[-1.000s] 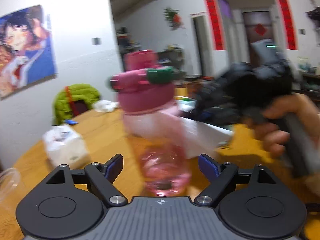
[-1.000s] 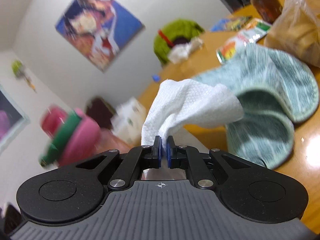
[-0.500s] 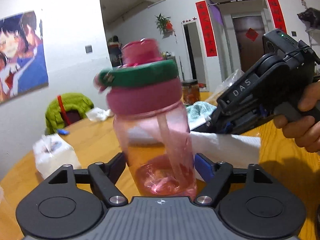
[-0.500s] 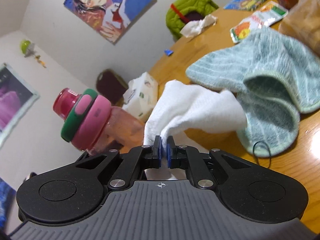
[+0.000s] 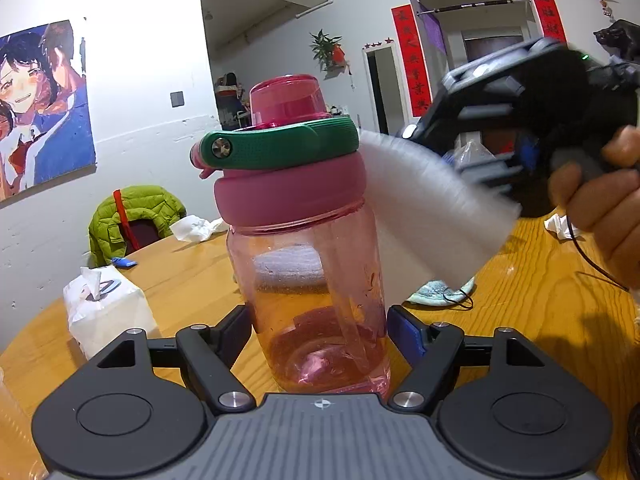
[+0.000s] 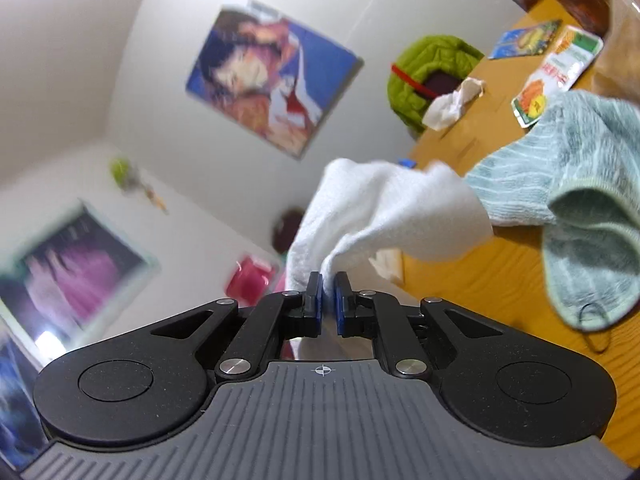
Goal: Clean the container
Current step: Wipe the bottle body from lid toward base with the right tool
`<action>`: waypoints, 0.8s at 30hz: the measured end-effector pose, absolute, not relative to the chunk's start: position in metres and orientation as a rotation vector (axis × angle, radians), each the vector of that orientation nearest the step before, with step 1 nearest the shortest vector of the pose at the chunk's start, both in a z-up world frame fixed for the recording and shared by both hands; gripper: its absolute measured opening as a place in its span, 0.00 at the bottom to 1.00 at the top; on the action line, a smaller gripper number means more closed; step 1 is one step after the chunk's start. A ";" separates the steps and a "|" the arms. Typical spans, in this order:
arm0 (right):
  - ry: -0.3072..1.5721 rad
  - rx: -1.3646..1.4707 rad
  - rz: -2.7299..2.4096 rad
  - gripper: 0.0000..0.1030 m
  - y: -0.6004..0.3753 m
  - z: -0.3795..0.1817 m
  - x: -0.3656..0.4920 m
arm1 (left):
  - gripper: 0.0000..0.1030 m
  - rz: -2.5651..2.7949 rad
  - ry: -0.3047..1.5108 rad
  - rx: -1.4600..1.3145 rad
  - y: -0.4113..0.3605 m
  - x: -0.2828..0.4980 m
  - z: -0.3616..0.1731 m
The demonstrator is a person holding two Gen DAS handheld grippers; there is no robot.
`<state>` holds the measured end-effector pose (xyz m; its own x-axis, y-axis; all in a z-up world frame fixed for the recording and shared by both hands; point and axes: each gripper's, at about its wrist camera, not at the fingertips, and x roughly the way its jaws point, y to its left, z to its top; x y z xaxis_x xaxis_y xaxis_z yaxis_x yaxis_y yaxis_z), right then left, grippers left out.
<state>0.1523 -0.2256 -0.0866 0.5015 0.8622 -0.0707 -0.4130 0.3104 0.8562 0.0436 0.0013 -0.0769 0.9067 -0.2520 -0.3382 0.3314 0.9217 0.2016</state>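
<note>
While our left gripper (image 5: 320, 330) clamps the base of the pink bottle (image 5: 304, 248) standing near us on the wooden table (image 5: 532, 304), our right gripper (image 6: 328, 300), jaws easing slightly apart, pinches a white paper towel (image 6: 384, 208) beside the lid. Should that pinch loosen further, we judge the towel could slip out mid-wipe.

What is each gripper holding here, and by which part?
Left gripper clamps the pink bottle low on its body; right gripper pinches a bunched edge of the white cloth.
</note>
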 end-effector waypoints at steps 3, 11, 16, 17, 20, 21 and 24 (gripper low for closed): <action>0.673 0.858 0.809 0.11 -0.210 -0.103 0.161 | 0.71 -0.306 0.310 0.263 0.001 0.043 -0.078; 0.875 0.615 0.690 0.10 -0.187 -0.112 0.170 | 0.71 -0.312 0.309 0.258 0.002 0.041 -0.077; 0.640 0.882 0.935 0.11 -0.224 -0.089 0.156 | 0.71 -0.311 0.308 0.259 0.001 0.041 -0.078; 0.622 0.925 0.966 0.11 -0.227 -0.090 0.156 | 0.71 -0.311 0.307 0.259 0.001 0.041 -0.078; 0.676 0.927 0.929 0.11 -0.220 -0.101 0.161 | 0.71 -0.311 0.306 0.256 0.002 0.040 -0.078; 0.710 0.909 0.889 0.11 -0.215 -0.106 0.163 | 0.71 -0.310 0.306 0.257 0.001 0.040 -0.078; 0.869 0.794 0.766 0.11 -0.199 -0.123 0.174 | 0.71 -0.307 0.305 0.260 0.001 0.040 -0.078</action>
<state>0.1744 -0.1991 -0.1234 0.4323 0.8298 -0.3529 -0.2462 0.4851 0.8391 0.0403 0.0008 -0.0782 0.9082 -0.2557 -0.3313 0.3333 0.9207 0.2030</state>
